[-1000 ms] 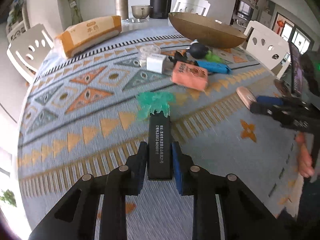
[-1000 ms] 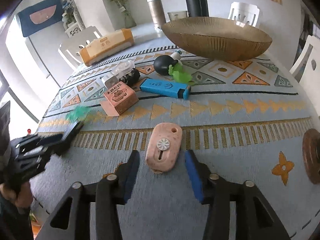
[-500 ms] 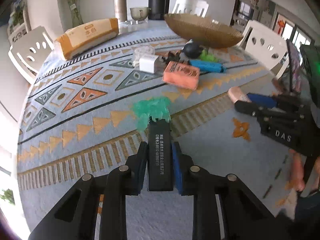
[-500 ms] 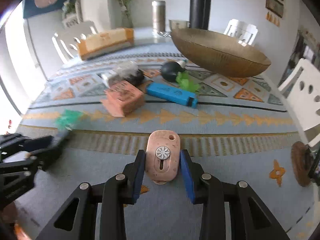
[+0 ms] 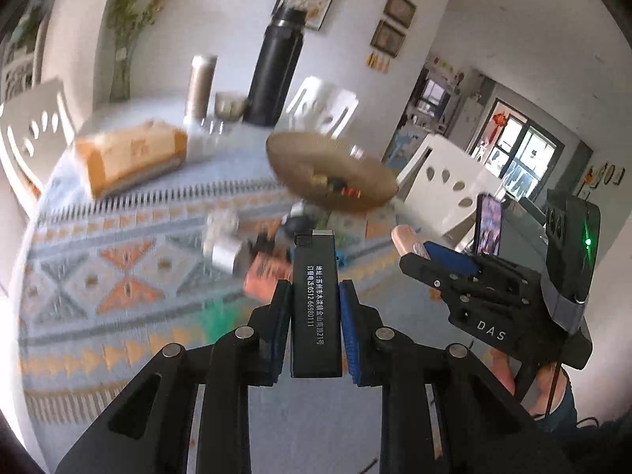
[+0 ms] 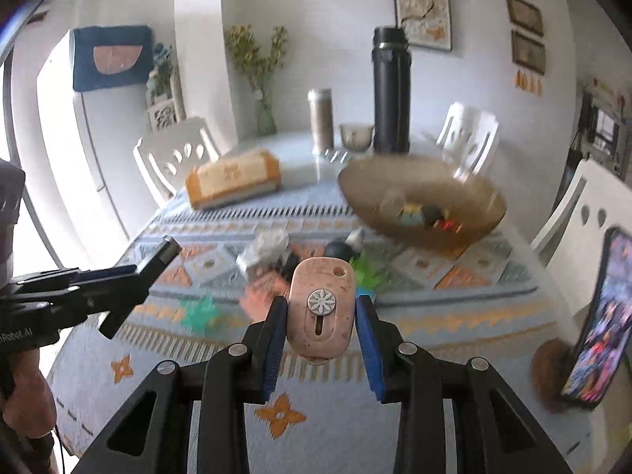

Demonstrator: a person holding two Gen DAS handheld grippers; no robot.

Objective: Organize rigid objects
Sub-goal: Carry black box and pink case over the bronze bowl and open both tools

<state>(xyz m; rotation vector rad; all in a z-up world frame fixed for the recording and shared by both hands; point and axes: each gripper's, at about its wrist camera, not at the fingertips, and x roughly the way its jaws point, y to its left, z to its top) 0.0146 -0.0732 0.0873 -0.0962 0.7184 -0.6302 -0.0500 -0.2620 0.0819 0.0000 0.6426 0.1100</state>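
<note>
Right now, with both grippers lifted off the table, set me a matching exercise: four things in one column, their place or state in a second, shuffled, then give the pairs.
Things:
1. black lighter
2. pink box cutter
3. brown bowl
4. phone

Place or state:
A. propped upright at the table's right edge
B. clamped in the left gripper
C. on the table, with small coloured items inside
D. clamped in the right gripper

Pairs: 1-B, 2-D, 3-C, 4-A
</note>
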